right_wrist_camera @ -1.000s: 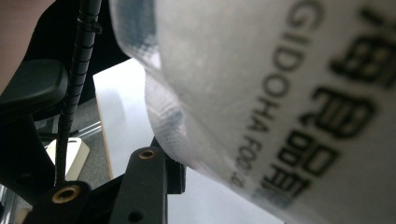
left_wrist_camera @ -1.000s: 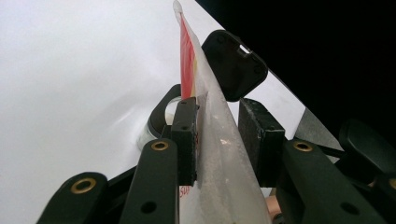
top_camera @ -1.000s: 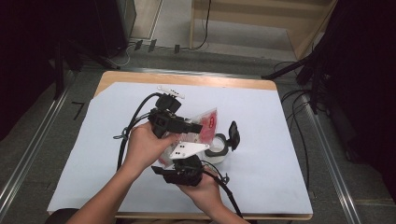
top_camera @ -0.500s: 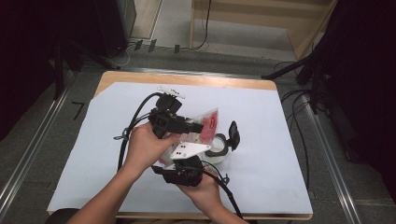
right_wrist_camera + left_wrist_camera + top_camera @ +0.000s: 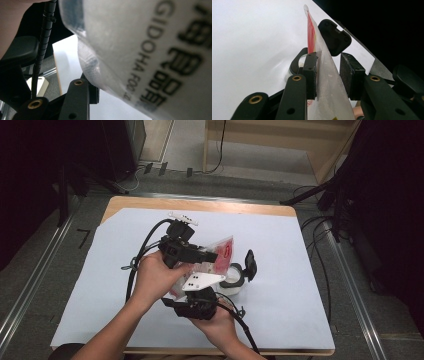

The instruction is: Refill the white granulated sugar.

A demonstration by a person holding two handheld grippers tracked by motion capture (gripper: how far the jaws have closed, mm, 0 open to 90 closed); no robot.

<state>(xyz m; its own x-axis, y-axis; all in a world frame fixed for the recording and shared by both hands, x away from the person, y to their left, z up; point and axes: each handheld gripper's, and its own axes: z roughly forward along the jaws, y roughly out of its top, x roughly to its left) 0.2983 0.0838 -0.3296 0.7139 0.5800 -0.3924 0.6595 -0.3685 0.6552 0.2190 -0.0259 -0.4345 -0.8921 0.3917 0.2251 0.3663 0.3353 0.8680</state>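
Holding snack packet [image 5: 322, 75] over white cup [image 5: 234, 281] mid-table. My left gripper [image 5: 328, 75] pinches packet edge; my right gripper [image 5: 202, 292] grip unclear. Next: likely tear open, pour.

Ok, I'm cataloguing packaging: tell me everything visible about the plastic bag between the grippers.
The plastic bag is a clear, frosted pouch with red print and dark lettering, held edge-up above the white sheet beside an open-lidded white container. The left gripper straddles it, one pad touching; the right gripper meets its lower part.
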